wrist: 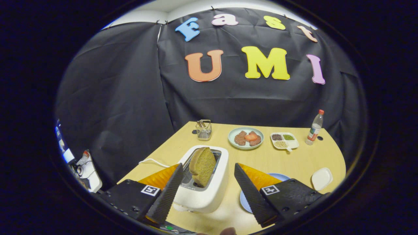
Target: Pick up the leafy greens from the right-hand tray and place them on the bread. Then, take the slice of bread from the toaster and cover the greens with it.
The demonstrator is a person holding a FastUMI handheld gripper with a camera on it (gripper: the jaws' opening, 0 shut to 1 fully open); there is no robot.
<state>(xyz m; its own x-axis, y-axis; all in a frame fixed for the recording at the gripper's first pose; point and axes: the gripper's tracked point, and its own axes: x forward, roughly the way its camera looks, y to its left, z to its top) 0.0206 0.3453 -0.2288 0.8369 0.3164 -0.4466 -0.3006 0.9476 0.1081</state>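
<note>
My fingers (207, 171) stand wide apart, holding nothing. Between them rises the slice of bread (202, 169) from the white toaster (205, 192); a blue plate (277, 178) lies behind my right finger.

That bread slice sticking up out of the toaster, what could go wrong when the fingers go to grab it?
The gripper is open, its fingers on either side of the toaster. The bread slice leans in its slot, so the fingers might catch only a corner and drop it. They could also bump the toaster and shove it across the table.
</note>
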